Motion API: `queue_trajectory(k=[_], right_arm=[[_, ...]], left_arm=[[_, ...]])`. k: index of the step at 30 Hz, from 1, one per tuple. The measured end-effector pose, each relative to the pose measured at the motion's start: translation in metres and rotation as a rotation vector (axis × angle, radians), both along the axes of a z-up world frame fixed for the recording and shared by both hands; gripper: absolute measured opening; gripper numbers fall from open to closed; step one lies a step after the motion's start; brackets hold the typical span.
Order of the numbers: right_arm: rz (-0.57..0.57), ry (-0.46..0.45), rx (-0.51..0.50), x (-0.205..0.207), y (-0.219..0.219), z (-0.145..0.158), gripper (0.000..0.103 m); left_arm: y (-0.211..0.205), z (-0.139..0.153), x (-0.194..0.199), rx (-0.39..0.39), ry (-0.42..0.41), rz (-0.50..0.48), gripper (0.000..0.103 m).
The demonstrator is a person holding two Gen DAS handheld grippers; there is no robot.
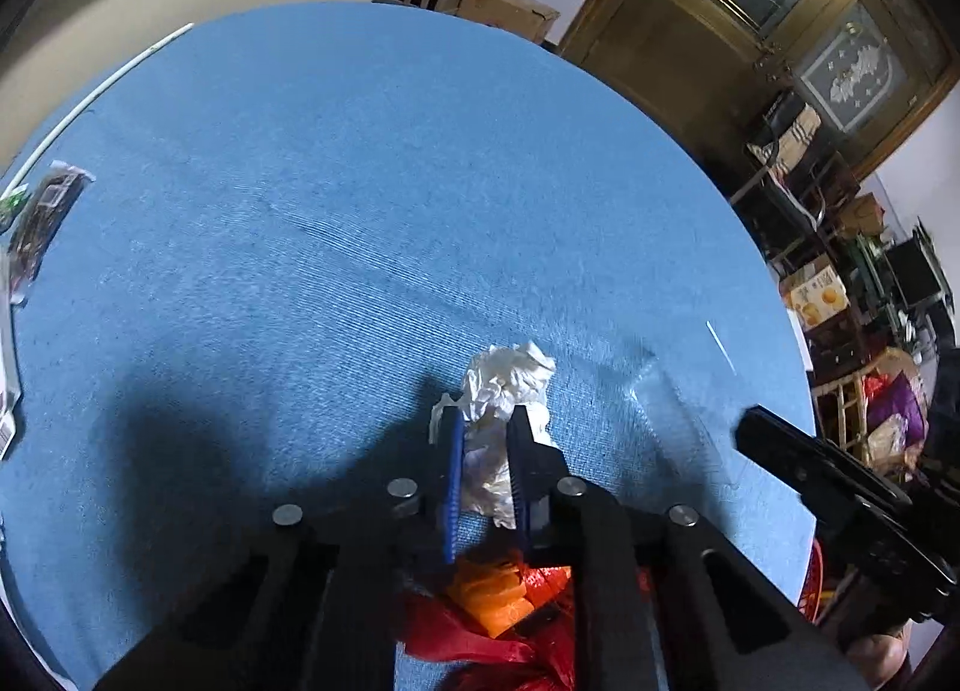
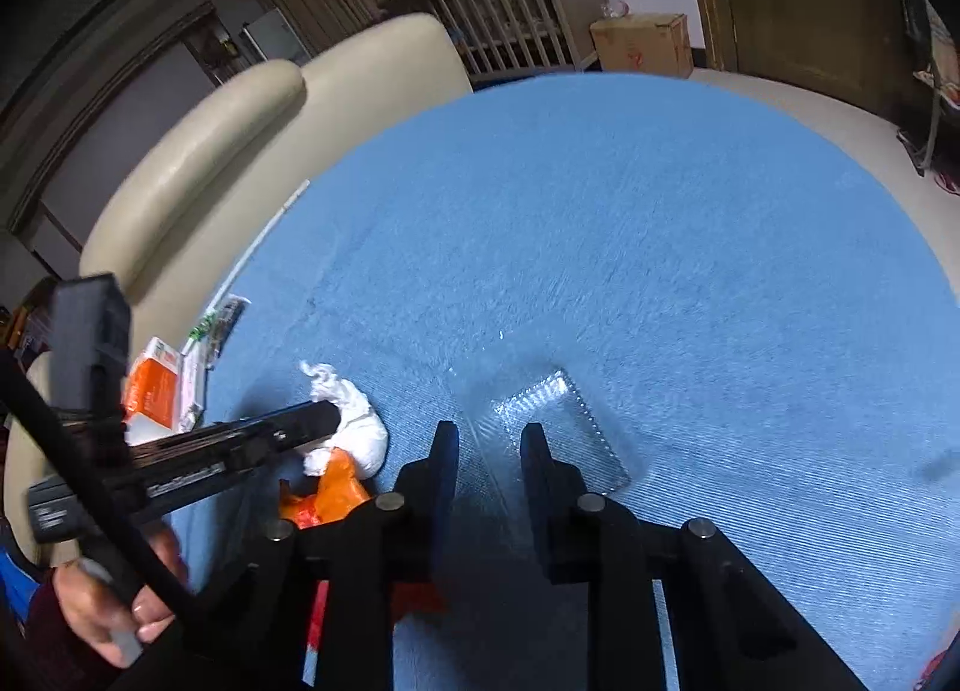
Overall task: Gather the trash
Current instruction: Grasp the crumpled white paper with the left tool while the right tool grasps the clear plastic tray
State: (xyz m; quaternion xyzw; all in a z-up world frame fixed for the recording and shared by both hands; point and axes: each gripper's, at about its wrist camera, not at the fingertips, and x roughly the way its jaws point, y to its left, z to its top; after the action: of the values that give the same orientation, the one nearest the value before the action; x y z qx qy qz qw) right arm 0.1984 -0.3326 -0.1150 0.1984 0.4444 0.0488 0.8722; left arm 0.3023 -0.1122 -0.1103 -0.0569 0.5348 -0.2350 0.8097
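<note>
On the round blue table (image 1: pixel 300 181) lies a crumpled white tissue (image 1: pixel 507 379). My left gripper (image 1: pixel 487 433) is shut on its near part, the blue-lined pads pressing it from both sides. Under that gripper lies a red and orange plastic bag (image 1: pixel 498 601). In the right wrist view my right gripper (image 2: pixel 491 439) is shut on the left rim of a clear plastic tray (image 2: pixel 576 433) that rests on the cloth. The same view shows the left gripper (image 2: pixel 327 418) at the tissue (image 2: pixel 360 433), with a hand (image 2: pixel 108 607) on its handle. The right gripper (image 1: pixel 756 427) reaches in from the right.
Snack wrappers (image 1: pixel 48 211) and an orange-and-white box (image 2: pixel 153 391) lie near the table's left edge. A beige sofa (image 2: pixel 198 162) stands behind it. Beyond the far edge are a cardboard box (image 2: pixel 642 45) and a wooden door (image 1: pixel 750 30); cluttered shelves (image 1: pixel 840 271) fill the right.
</note>
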Motion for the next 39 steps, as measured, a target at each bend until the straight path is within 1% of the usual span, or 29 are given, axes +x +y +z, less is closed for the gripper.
queue_trajectory(k=[1,4,6,8,9,10,11,12,14,16,20,22,23,24,25,30,33,39], right_arm=[[0.001,-0.010,0.002,-0.003,-0.001,0.003,0.021],[0.007,-0.034,-0.007,-0.015,-0.003,0.014,0.021],[-0.001,-0.061,-0.007,-0.020,-0.005,0.019,0.021],[0.012,-0.078,0.023,-0.026,-0.009,0.025,0.024],[0.018,-0.073,0.033,-0.028,-0.011,0.027,0.036],[0.017,-0.062,0.034,-0.028,-0.011,0.027,0.068],[0.010,-0.047,0.033,-0.027,-0.012,0.027,0.085],[-0.001,-0.056,0.028,-0.028,-0.012,0.028,0.096],[0.004,-0.087,0.001,-0.025,-0.005,0.027,0.096],[0.028,-0.079,-0.048,-0.015,-0.001,0.023,0.096],[0.080,-0.001,-0.101,0.013,0.005,0.002,0.096],[0.111,0.054,-0.121,0.027,0.010,-0.012,0.092],[0.115,0.073,-0.133,0.031,0.013,-0.017,0.088],[0.125,0.087,-0.137,0.035,0.016,-0.022,0.073],[0.129,0.096,-0.137,0.037,0.017,-0.024,0.056],[0.078,0.087,-0.117,0.033,0.020,-0.030,0.052],[0.049,0.057,-0.078,0.019,0.017,-0.024,0.052],[-0.011,-0.048,-0.039,-0.038,0.013,0.003,0.052]], left_arm=[[0.001,0.004,-0.003,0.002,-0.014,0.005,0.013],[0.003,0.019,-0.014,0.024,-0.062,0.008,0.012],[0.008,0.033,-0.026,0.024,-0.107,0.010,0.012],[0.016,0.043,-0.034,0.027,-0.143,0.017,0.012],[0.021,0.048,-0.039,0.028,-0.158,0.024,0.012],[0.025,0.050,-0.042,0.026,-0.168,0.028,0.012],[0.030,0.054,-0.048,0.027,-0.182,0.030,0.012],[0.033,0.057,-0.051,0.030,-0.192,0.029,0.012],[0.040,0.058,-0.060,0.038,-0.207,0.025,0.012],[0.043,0.057,-0.064,0.045,-0.207,0.027,0.012],[0.041,0.055,-0.066,0.060,-0.201,0.030,0.012],[0.040,0.056,-0.067,0.072,-0.209,0.025,0.012],[0.039,0.057,-0.068,0.074,-0.210,0.022,0.012],[0.037,0.058,-0.069,0.074,-0.213,0.019,0.012],[0.038,0.060,-0.070,0.071,-0.217,0.018,0.012],[0.035,0.065,-0.078,0.044,-0.223,0.008,0.012],[0.035,0.067,-0.084,0.038,-0.225,0.004,0.012],[0.029,0.079,-0.109,0.031,-0.257,-0.016,0.012]])
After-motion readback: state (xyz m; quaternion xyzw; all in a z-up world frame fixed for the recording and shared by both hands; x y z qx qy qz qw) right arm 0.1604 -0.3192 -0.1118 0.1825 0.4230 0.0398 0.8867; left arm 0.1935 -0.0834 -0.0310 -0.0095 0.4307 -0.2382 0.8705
